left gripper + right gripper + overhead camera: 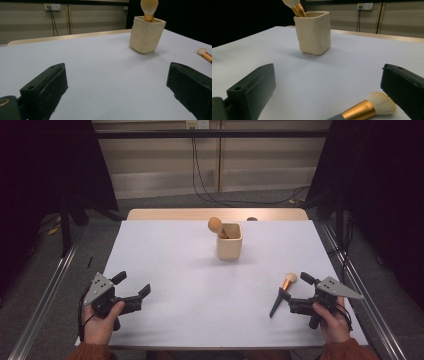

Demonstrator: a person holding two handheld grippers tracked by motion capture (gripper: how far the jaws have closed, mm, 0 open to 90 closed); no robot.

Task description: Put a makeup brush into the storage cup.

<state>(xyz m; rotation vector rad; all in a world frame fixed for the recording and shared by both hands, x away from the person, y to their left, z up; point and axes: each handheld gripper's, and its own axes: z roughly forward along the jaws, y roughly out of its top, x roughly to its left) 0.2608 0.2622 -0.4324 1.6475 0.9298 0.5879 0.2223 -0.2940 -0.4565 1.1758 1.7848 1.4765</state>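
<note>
A cream square cup [229,243] stands at the back middle of the white table [190,290], holding a fluffy brush [215,225] that leans left. A second brush [283,292], with gold ferrule and dark handle, lies flat at the front right. My right gripper [299,292] is open just right of it. In the right gripper view the brush [364,108] lies between the open jaws [328,92], its head near the right one, with the cup [313,32] ahead. My left gripper [132,283] rests open and empty at the front left. Its view shows the cup [146,35] and the lying brush [205,53].
A wooden strip [215,213] borders the table's far edge, with a small dark object [252,219] on it. Metal rails [45,305] run along both sides. Cables [225,200] trail over the floor behind.
</note>
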